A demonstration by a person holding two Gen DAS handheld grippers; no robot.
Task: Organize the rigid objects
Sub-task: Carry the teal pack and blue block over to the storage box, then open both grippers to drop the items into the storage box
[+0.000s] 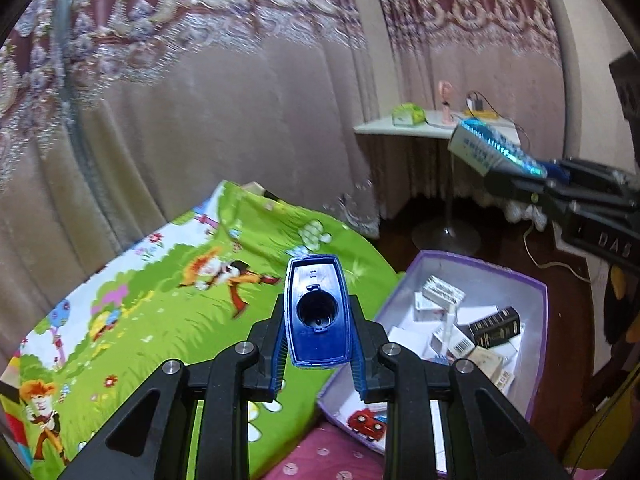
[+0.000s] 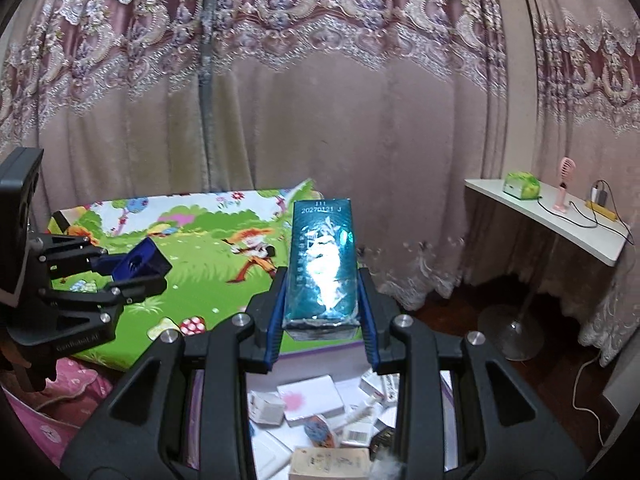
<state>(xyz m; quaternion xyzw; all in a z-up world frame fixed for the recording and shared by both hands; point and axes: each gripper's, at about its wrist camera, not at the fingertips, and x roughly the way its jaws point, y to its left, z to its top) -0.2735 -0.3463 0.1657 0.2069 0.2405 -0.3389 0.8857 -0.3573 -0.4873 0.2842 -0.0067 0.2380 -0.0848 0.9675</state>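
My left gripper (image 1: 318,320) is shut on a dark blue plastic container (image 1: 317,312), held in the air above a green cartoon play mat (image 1: 160,312). The same gripper and container (image 2: 140,262) show at the left of the right wrist view. My right gripper (image 2: 322,300) is shut on a shiny teal box (image 2: 322,264), held up above a purple-edged box (image 1: 536,300) holding several small cartons (image 2: 312,400). In the left wrist view the teal box (image 1: 492,148) shows at the upper right.
A white side table (image 2: 560,220) stands at the right with a green item, a pink hand fan and a charger. A fan base (image 2: 512,332) stands on the dark floor below it. Pink curtains hang behind. A pink cloth (image 1: 328,456) lies near.
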